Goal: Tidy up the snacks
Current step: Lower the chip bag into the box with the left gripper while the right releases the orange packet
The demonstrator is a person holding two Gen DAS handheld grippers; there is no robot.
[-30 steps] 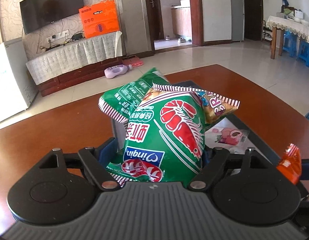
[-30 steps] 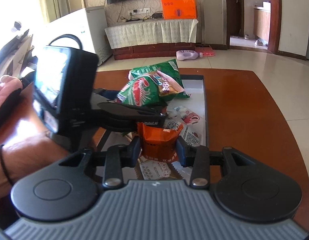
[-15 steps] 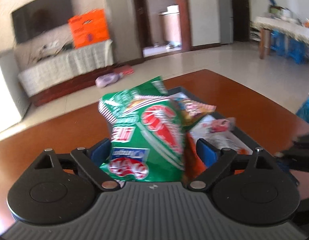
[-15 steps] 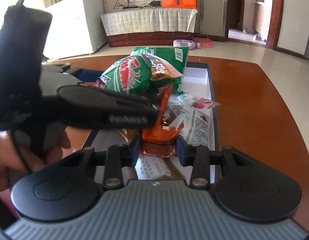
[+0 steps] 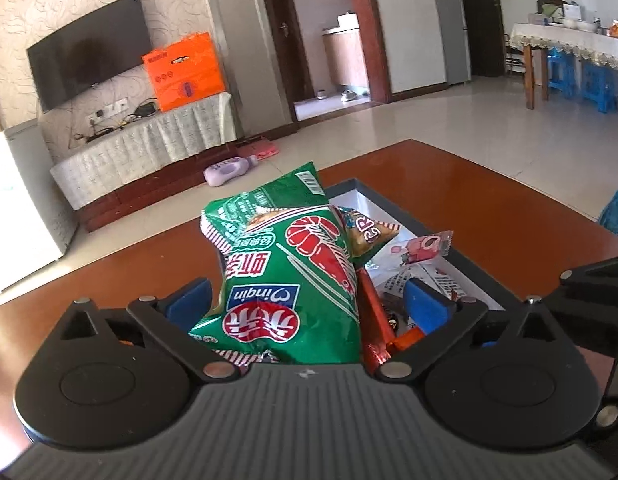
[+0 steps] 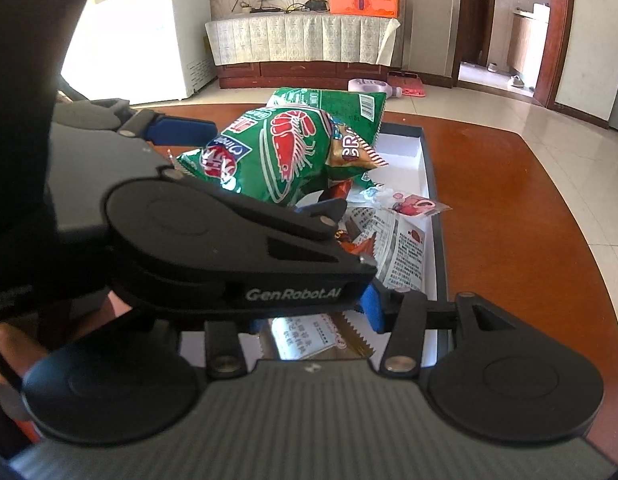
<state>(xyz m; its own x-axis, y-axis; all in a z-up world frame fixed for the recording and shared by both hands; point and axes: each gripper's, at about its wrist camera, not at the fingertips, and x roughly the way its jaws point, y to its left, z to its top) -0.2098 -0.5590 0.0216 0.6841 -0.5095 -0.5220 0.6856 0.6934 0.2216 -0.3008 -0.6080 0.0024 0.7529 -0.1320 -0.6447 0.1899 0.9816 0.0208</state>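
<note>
A green shrimp-chip bag lies in the dark-rimmed white tray, between the spread blue pads of my left gripper; the pads stand apart from the bag. The bag also shows in the right wrist view, leaning on another green bag and a brown snack bag. An orange-red packet lies beside it. My right gripper is open over the tray's near end, its left finger hidden behind the left gripper's body.
Small white and pink packets lie flat in the tray. The tray sits on a brown wooden table. A blue object is at the table's right edge. Beyond are a TV stand and tiled floor.
Both grippers have opened. The left one let go of the green bag, which now rests in the tray. The right one released the orange-red packet, now lying beside the green bag.
</note>
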